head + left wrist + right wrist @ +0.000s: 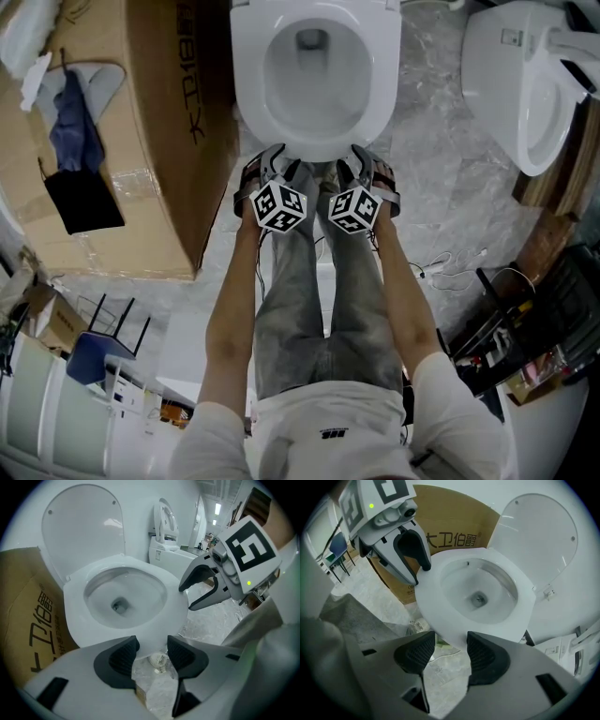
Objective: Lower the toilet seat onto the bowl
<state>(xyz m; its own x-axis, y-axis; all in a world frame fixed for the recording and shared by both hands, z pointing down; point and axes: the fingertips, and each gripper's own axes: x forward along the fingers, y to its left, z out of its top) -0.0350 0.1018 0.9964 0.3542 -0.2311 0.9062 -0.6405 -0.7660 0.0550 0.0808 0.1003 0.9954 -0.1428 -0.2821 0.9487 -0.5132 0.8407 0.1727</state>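
Okay, we see a glossy white toilet seat (382, 75), a smooth oval ring, lying flat on the bowl (314, 84) right ahead of both claws. The rounded lid (84, 531) stands upright beyond it. Left claw (151, 654): grey plastic body, black ribbed pads (117, 660), jaws apart with a moderate gap, nothing clamped. The seat's front lip sits just at its tips; we can't tell if it touches. Right claw (451, 652): same build, jaws apart by a similar gap, the seat's front edge just past the tips, no grip. The claws sit side by side, close together. Left of the left claw is a brown cardboard box (141, 112) with taped seams. Below both claws is grey marbled floor (441, 178). Right of the right claw, well apart, stands a second white toilet (516, 84).
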